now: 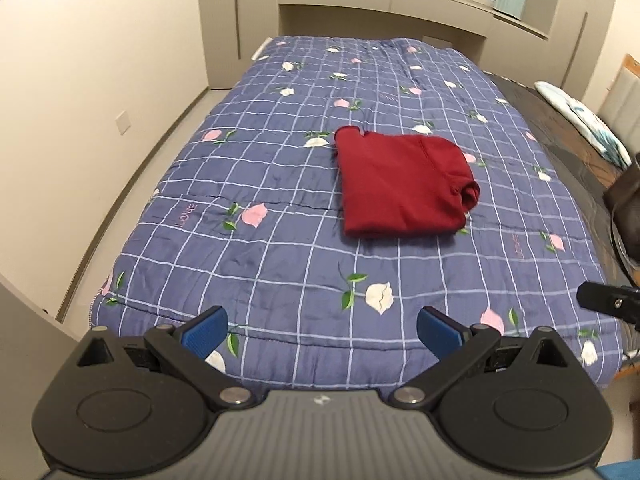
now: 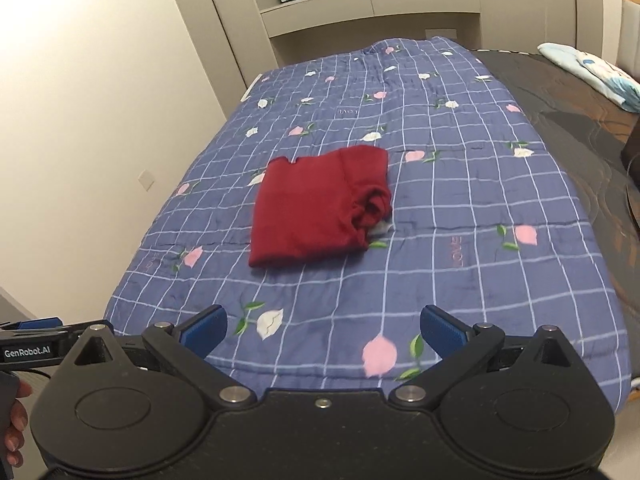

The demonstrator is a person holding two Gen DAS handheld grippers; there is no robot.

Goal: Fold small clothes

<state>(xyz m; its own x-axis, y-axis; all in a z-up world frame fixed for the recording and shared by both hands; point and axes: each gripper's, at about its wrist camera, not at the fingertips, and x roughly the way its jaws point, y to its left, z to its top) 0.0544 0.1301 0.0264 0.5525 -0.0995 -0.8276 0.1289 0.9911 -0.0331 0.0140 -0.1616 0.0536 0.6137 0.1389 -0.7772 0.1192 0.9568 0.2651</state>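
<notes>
Left wrist: my left gripper (image 1: pixel 322 330) gapes wide, empty; red garment (image 1: pixel 404 184) folded mid-quilt (image 1: pixel 240 168), toward its right edge | right wrist: my right gripper (image 2: pixel 324 330) wide, empty; soft, light, limp cloth, I'd pinch its near-edge corners.

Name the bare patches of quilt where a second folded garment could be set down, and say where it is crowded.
Free: the quilt between the folded red garment and the near edge, the strip left of it toward the wall, and the stretch beyond it toward the window. Crowded: the right side, by the pillow.
</notes>
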